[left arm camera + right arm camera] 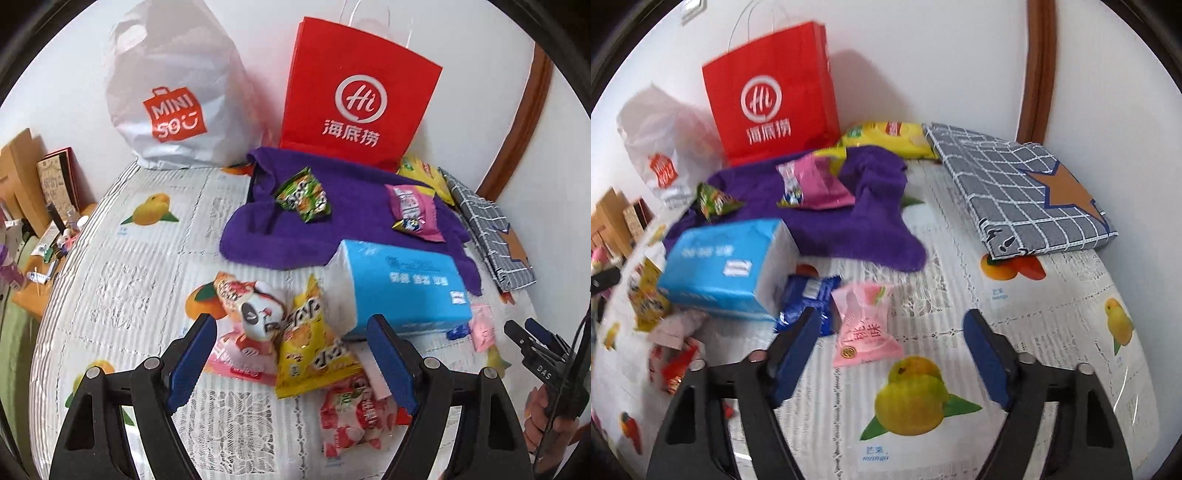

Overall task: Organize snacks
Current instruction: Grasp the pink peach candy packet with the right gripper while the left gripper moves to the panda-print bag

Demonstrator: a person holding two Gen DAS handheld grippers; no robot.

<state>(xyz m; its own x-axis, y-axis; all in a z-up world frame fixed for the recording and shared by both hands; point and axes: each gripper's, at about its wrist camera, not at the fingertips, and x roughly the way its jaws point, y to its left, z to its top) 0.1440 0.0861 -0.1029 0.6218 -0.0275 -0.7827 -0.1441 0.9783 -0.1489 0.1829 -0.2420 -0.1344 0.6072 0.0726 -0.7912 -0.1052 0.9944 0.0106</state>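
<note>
Snacks lie scattered on a fruit-print bench. Lower left of the left view, my left tool hangs released over the yellow packet; I should lower squarely, then pinch its middle. In the right view, my right tool is released above the pink packet. At the top stand a white plastic bag and a red paper bag; I cannot see inside either.

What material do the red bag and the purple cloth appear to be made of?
The red bag looks like stiff matte paper: flat panels, sharp folded edges, thin cord handles. The purple cloth looks like soft terry or fleece fabric: fuzzy surface, limp folds. Exact fibre cannot be told.
</note>
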